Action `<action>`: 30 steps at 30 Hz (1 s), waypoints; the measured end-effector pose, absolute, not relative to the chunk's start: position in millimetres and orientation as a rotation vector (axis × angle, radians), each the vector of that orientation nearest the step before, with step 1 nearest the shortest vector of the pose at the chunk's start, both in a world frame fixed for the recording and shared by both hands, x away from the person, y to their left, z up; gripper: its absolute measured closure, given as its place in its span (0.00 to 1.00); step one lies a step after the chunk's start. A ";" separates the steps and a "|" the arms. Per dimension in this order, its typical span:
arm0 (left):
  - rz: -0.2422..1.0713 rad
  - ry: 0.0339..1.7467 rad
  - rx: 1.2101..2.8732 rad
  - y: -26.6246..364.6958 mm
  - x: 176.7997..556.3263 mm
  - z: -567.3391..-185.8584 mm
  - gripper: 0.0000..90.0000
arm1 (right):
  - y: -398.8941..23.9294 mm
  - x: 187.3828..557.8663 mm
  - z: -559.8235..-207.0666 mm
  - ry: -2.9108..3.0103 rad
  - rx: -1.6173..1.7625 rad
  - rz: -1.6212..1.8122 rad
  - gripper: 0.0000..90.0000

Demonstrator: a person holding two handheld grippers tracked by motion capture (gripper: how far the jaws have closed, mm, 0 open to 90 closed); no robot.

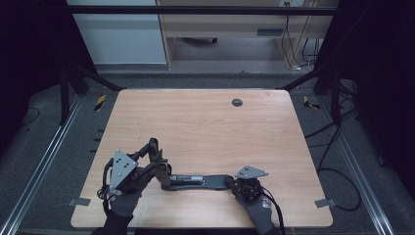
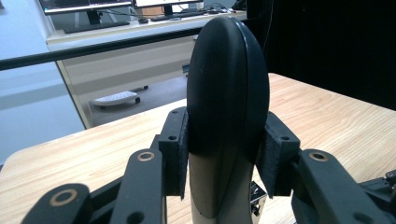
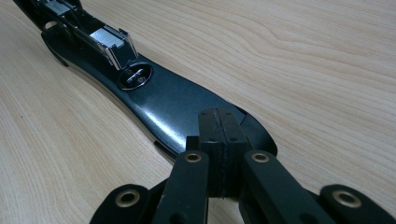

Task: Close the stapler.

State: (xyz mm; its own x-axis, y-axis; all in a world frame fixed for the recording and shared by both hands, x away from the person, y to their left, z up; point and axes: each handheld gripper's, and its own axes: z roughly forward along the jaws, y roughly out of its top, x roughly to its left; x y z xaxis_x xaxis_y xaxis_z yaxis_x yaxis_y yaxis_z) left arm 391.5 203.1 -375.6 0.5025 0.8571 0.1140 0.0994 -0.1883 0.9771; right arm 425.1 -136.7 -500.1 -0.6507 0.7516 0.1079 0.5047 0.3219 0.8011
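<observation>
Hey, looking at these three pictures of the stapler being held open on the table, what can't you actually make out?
- Staples in the metal magazine: right gripper view, far end cut off by the top edge.
- Stapler hinge: high view, hidden by the left gripper.
- Whether the shut right gripper presses the stapler base or just touches it: its jaws cover the contact.
- Lower part of the stapler lid: left gripper view, cut off below.

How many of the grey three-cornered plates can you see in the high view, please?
2: one plate on the left gripper at the table's near left, and one on the right gripper at near centre-right.
</observation>
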 end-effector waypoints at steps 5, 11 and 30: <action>0.860 0.827 1.634 199.2 391.3 -375.6 0.65 | -136.6 425.1 -500.1 2.307 1.130 1.239 1.00; 0.878 0.815 1.645 194.2 391.2 -375.4 0.65 | -136.6 425.1 -500.1 2.307 1.130 1.239 1.00; 0.919 0.784 1.677 181.2 390.4 -375.5 0.65 | -136.6 424.9 -500.3 2.305 1.130 1.240 1.00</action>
State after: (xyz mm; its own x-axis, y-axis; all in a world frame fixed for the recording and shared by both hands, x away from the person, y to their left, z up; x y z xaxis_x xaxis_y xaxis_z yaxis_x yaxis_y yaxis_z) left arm 390.4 181.2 -375.5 0.4954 0.8456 0.1989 0.0629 -0.2634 0.9626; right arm 424.9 -136.6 -500.3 -0.6504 0.7521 0.1062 0.5030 0.3216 0.8022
